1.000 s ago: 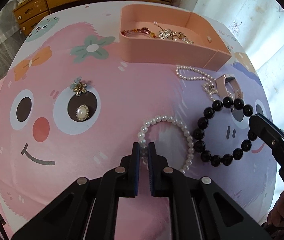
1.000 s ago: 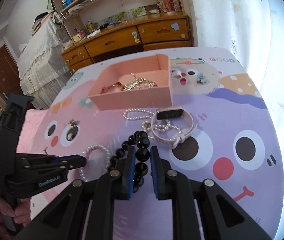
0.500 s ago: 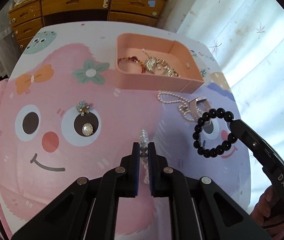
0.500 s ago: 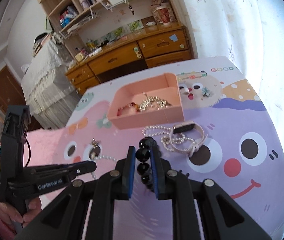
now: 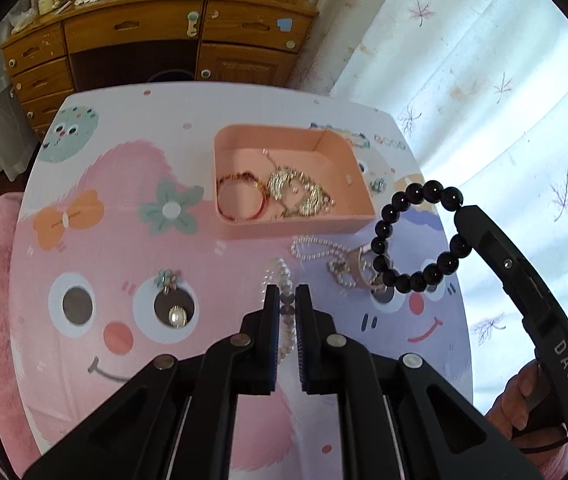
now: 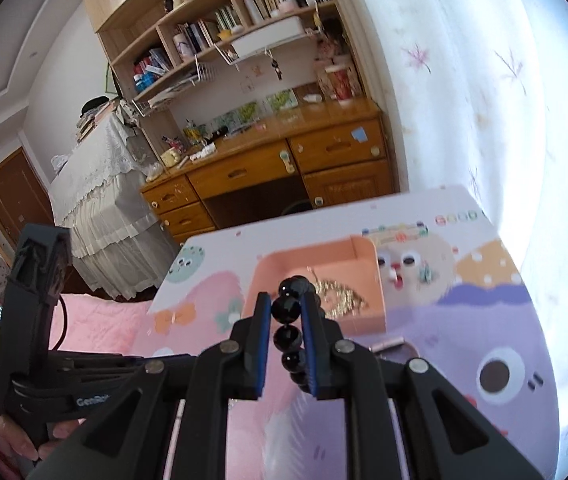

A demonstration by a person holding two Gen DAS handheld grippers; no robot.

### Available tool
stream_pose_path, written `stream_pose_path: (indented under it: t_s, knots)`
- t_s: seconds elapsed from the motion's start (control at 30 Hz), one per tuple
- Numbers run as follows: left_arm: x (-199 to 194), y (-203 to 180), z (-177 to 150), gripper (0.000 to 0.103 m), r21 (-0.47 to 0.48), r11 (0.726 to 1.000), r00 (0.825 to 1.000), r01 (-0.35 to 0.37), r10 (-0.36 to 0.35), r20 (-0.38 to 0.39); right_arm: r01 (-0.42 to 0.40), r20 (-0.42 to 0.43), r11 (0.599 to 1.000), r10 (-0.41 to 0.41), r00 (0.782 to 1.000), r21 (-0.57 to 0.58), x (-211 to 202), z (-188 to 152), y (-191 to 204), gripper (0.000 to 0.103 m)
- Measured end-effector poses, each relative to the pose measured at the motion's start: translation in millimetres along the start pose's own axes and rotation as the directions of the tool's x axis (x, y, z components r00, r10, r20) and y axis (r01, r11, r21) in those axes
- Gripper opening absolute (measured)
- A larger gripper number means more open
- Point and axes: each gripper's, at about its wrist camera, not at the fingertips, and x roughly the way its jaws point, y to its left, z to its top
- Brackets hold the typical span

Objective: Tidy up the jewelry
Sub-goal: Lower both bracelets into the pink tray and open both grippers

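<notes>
In the left wrist view, the left gripper (image 5: pixel 284 300) at lower centre is clamped tight on a white pearl bracelet (image 5: pixel 280 280) that hangs above the cartoon-printed tabletop (image 5: pixel 84 360), while at the right of the frame the right gripper (image 5: pixel 461 216) holds a black bead bracelet (image 5: pixel 387 216) aloft, just right of the pink tray (image 5: pixel 284 230) at centre with its gold chain and red bracelet; a thin pearl necklace (image 5: pixel 315 246) and a watch lie on the tabletop just below the tray. In the right wrist view, the right gripper (image 6: pixel 287 308) at lower centre is nearly closed, pinching the black bead bracelet (image 6: pixel 285 308) between its blue pads, with the pink tray (image 6: pixel 379 296) just behind and the left gripper's body (image 6: pixel 36 320) at the left edge.
</notes>
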Motion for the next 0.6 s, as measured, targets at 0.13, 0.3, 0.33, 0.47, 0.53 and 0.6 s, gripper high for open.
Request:
stream_pose_path:
  t_s: [0.13, 0.3, 0.33, 0.47, 0.53, 0.6]
  knots:
    - [1, -2, 19, 0.005, 0.023, 1.0, 0.999, 0.001, -0.002, 0.05, 0.01, 0.027, 1.0, -0.01, 1.0, -0.009, 7, 14, -1, 0.015]
    - [7, 2, 45, 0.005, 0.003, 1.0, 0.996, 0.012, -0.012, 0.091, 0.021, 0.043, 1.0, -0.02, 0.999, -0.011, 16, 26, -7, 0.015]
    - [8, 3, 49, 0.005, -0.002, 1.0, 0.995, 0.011, -0.01, 0.098, 0.026, 0.047, 1.0, -0.026, 0.999, -0.012, 18, 29, -9, 0.015]
    - [14, 7, 68, 0.005, -0.041, 0.999, 0.992, 0.02, -0.014, 0.127, 0.047, 0.044, 0.999, -0.046, 0.998, -0.006, 31, 37, -15, 0.015]
    - [18, 9, 74, 0.005, -0.052, 0.998, 0.99, 0.022, -0.014, 0.137, 0.054, 0.035, 0.999, -0.053, 0.998, -0.007, 39, 41, -19, 0.015]
    - [24, 10, 81, 0.005, -0.055, 0.998, 0.989, 0.013, -0.005, 0.145, 0.063, 0.025, 0.998, -0.063, 0.998, -0.012, 46, 44, -24, 0.015]
